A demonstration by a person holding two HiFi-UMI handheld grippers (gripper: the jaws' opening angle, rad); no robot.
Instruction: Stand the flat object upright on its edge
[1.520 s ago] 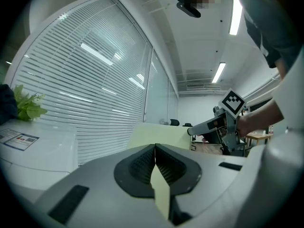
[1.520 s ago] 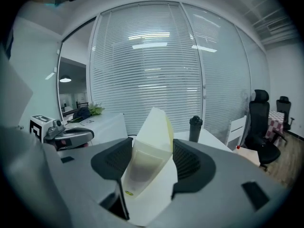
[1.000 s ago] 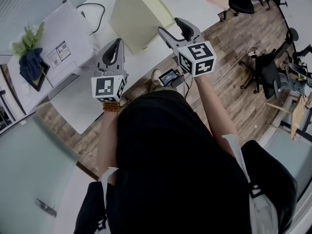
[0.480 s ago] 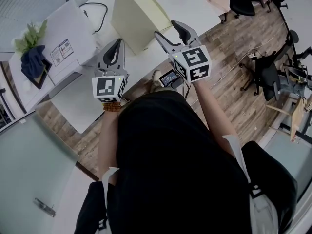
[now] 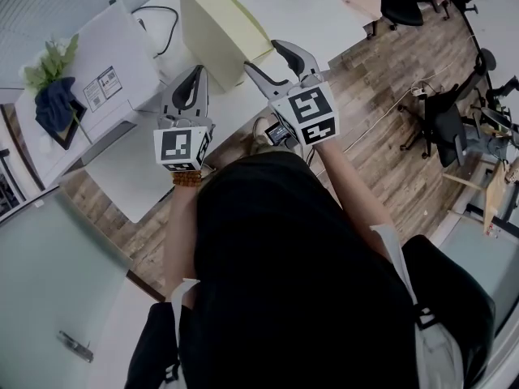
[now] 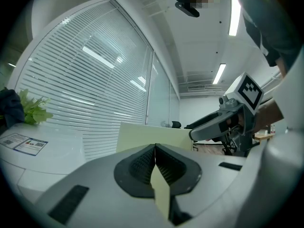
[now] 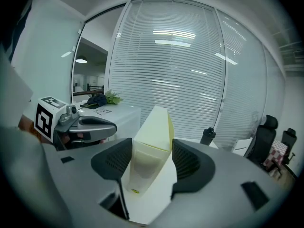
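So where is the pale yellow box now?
Head view, top centre: the pale yellow box stands on the white table, just ahead of the open right tool.

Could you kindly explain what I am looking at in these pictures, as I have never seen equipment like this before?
There is no robot here: a person holds a hand tool in each hand. The top-down picture comes from a camera on the person's head. The other two come from cameras riding on each tool, looking along its tongs. The left gripper has its tongs shut together. The right gripper has its tongs open, facing a pale yellow flat box that stands upright on the white table. I cannot tell whether they touch it. A white printer and a green plant sit further left.
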